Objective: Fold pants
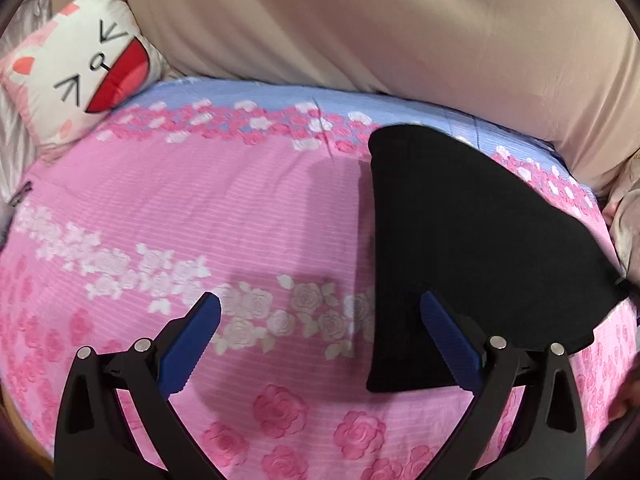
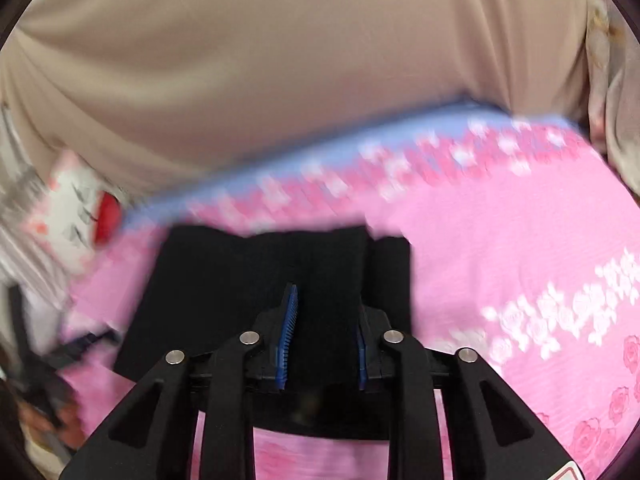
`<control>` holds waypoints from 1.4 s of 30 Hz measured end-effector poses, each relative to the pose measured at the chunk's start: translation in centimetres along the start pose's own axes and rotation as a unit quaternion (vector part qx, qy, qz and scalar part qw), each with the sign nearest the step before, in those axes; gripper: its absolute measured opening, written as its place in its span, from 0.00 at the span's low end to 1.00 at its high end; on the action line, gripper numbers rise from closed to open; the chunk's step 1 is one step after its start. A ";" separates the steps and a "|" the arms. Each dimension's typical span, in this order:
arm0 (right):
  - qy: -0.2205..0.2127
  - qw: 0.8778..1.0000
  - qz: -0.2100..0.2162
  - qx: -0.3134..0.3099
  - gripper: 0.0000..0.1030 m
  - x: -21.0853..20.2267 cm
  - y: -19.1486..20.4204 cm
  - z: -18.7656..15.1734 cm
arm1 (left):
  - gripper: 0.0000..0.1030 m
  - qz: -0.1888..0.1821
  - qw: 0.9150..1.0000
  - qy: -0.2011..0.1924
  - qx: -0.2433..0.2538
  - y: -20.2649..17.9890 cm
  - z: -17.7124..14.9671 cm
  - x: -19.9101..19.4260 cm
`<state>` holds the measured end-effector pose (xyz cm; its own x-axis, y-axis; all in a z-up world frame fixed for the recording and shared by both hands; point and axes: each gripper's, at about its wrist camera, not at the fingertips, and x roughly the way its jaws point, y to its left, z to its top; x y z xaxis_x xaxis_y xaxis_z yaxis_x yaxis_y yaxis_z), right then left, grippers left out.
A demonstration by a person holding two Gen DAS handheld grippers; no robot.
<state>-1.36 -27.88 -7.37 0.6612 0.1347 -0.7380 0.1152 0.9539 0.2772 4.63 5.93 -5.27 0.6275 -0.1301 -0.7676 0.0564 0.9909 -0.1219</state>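
Lying as a compact dark block on the pink floral bedspread point(image 1: 200, 200), the black pants point(image 1: 460, 248) are looking mostly folded: in the left wrist view they are sitting right of centre with straight, squared edges, and in the right wrist view they are filling the lower middle of the frame. The left gripper point(image 1: 320, 312) is hanging wide open at the bottom of its frame, with one blue pad over the bedspread and the other overlapping the pants' near edge, gripping nothing. The right gripper point(image 2: 326, 320) is standing narrow over the cloth (motion blur is making it impossible to tell whether the pads are pinching fabric). A cartoon pillow point(image 1: 80, 72) is resting in the upper left. Judging by the shape, perhaps only a last fold or some tidying is remaining.
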 end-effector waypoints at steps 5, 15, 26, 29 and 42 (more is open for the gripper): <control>-0.086 0.993 0.028 0.072 0.54 -4.6 -2.4 -1.5 | 0.95 -0.034 0.999 0.027 -0.030 0.2 0.0 1.5; -0.004 0.982 0.127 0.139 0.57 0.3 -5.3 -3.5 | 0.81 -0.134 0.987 0.078 -0.052 -1.0 -0.4 5.5; 0.029 0.990 0.123 0.057 0.40 -6.7 -2.8 -6.7 | 0.41 -0.232 0.964 0.125 -0.022 0.6 -2.5 -3.1; 0.041 0.988 0.093 0.116 0.46 -5.7 -5.6 -10.0 | 0.57 -0.153 0.977 0.151 -0.010 1.8 -5.8 -2.0; 0.041 0.985 0.093 -0.140 0.25 2.5 12.7 -1.7 | 0.93 -0.018 0.996 -0.077 0.030 -1.0 -1.3 -7.6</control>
<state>0.48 -15.02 -6.71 0.5884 0.3240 -0.7408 -0.2190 0.9458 0.2397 -1.16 5.90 -0.11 0.7355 -0.1643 -0.6573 0.1254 0.9864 -0.1063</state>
